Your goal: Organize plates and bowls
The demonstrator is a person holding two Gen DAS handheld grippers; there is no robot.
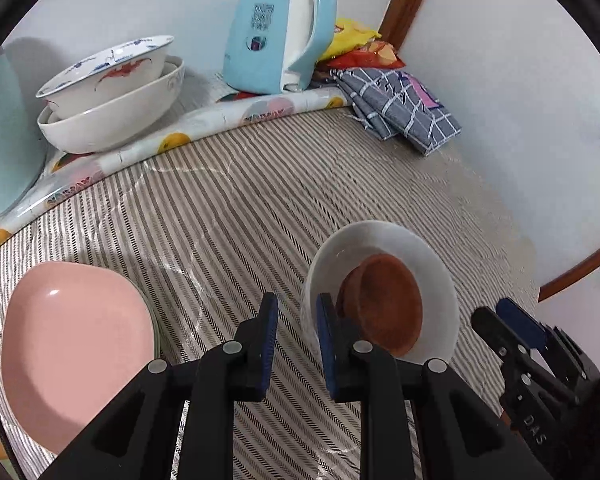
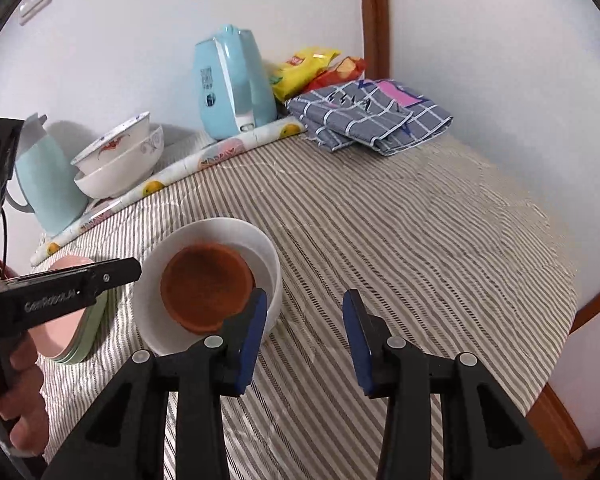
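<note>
A small brown bowl [image 1: 384, 308] sits inside a white bowl [image 1: 420, 256] on the striped cloth; both also show in the right wrist view, brown bowl [image 2: 206, 284] in white bowl [image 2: 260, 244]. A pink plate [image 1: 76, 348] tops a stack of greenish plates [image 2: 88, 332] at the left. Two nested white patterned bowls [image 1: 108, 92] stand at the back. My left gripper [image 1: 298, 308] is open and empty between the pink plate and the white bowl. My right gripper [image 2: 304, 304] is open and empty, just right of the white bowl.
A light blue kettle [image 1: 276, 32], snack packets [image 1: 356, 44] and a folded checked cloth [image 1: 400, 108] lie at the back by the wall. A pale blue jug [image 2: 48, 184] stands at the far left. The fruit-print mat [image 1: 204, 124] edges the striped cloth.
</note>
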